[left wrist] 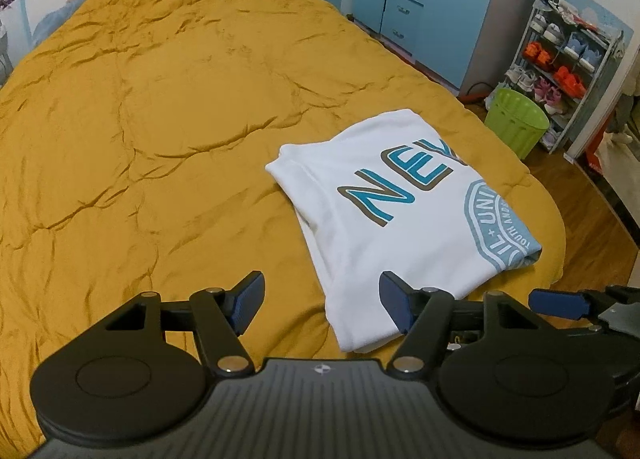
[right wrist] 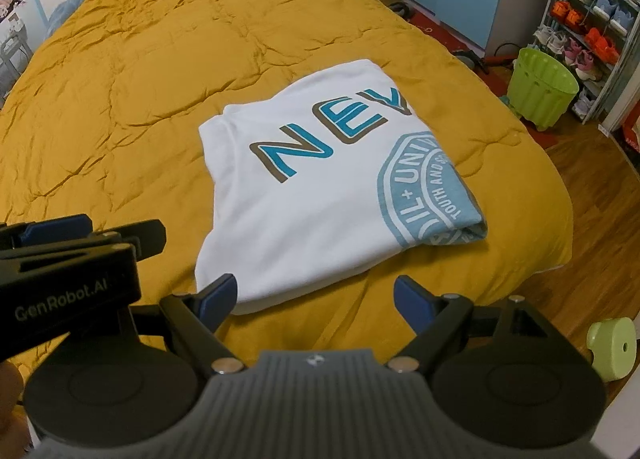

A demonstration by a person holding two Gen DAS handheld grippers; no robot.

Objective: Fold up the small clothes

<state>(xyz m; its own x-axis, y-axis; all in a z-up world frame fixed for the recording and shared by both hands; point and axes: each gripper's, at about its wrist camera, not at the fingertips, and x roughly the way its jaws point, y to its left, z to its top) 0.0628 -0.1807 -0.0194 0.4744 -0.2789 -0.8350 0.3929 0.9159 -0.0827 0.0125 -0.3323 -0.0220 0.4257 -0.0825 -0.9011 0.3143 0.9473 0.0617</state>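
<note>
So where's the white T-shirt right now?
The white T-shirt lies folded on the mustard quilt, near the bed's right edge, just ahead of both open tongs.

A folded white T-shirt (right wrist: 320, 195) with blue "NEV" lettering and a round light-blue stamp print lies on the mustard quilt (right wrist: 160, 79) of the bed, near its foot edge. The right gripper (right wrist: 316, 299) hangs above the quilt with its blue-padded fingers (right wrist: 412, 301) spread wide and empty, just short of the shirt's near edge. The left gripper (right wrist: 60, 243) juts in from the left. A green basket (right wrist: 544, 91) stands on the wooden floor beside a shoe rack (right wrist: 584, 27)
</note>
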